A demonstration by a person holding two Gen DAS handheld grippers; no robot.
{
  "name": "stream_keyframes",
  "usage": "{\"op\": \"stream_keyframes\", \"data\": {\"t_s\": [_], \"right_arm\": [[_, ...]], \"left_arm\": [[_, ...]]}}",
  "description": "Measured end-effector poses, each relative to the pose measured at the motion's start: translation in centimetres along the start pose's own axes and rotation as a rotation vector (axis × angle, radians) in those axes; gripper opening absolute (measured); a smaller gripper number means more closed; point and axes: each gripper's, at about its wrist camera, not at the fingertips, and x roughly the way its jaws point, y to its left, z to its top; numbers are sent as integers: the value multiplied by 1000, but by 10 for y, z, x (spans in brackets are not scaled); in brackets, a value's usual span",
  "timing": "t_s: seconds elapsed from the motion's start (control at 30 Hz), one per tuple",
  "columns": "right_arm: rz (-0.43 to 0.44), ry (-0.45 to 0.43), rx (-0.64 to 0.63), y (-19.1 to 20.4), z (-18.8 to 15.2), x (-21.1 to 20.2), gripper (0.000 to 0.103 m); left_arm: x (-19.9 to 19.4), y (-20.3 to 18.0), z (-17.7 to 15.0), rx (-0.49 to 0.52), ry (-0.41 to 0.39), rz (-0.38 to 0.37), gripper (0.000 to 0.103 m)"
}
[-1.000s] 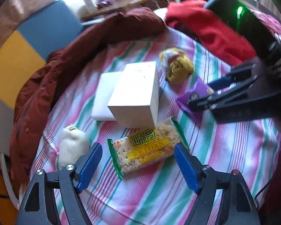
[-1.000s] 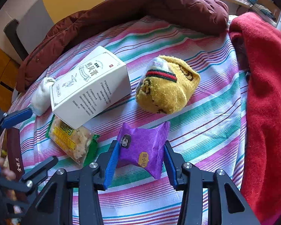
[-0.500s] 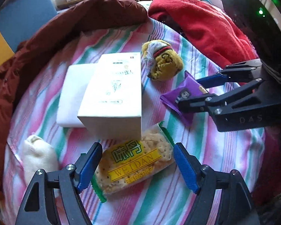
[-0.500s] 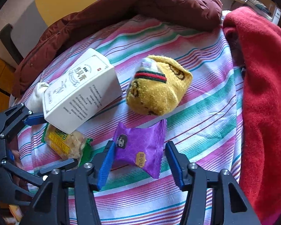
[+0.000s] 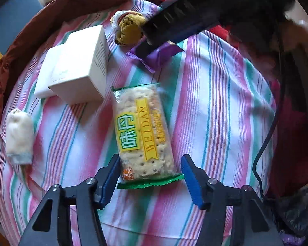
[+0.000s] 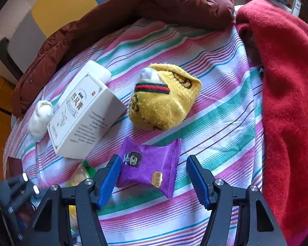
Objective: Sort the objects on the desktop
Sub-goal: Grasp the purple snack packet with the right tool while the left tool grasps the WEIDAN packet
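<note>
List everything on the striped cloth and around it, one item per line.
cracker pack: one, clear with green ends and a yellow label, mid-cloth, its near end between the left fingers
purple packet: one, purple, between the right fingers, in front of the sock
yellow sock: one rolled, yellow with a red and green band, right of the box
white box: one, white with printed text, left of the sock, lying partly on a flat white slab
white sock: one rolled, white, at the cloth's left edge
cloth: one, striped pink, green and white
maroon jacket: one, along the far edge
red blanket: one, right side
left gripper: blue fingers, closing in, right finger apart from the pack
right gripper: blue fingers, opening, right finger apart from the packet
</note>
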Motion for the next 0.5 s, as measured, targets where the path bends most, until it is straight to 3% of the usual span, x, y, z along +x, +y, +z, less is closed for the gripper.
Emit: {"op": "stream_keyframes", "data": {"t_s": [0.13,0.3,0.4,0.5], "right_arm": [[77,-29,72,-13,2,-6,77],[89,-30,105,-21,3,-6,77],[83,-31,72,-14,4,-4,74],[55,-20,15,-8,5,-1,63]], "left_arm": [[-2,-2,8,-104,-35,-19,58],[3,-5,19,-180,-43,22,59],[6,-11,24,-192,-50,69,58],[7,-15,28,-208,-59,85,49]]}}
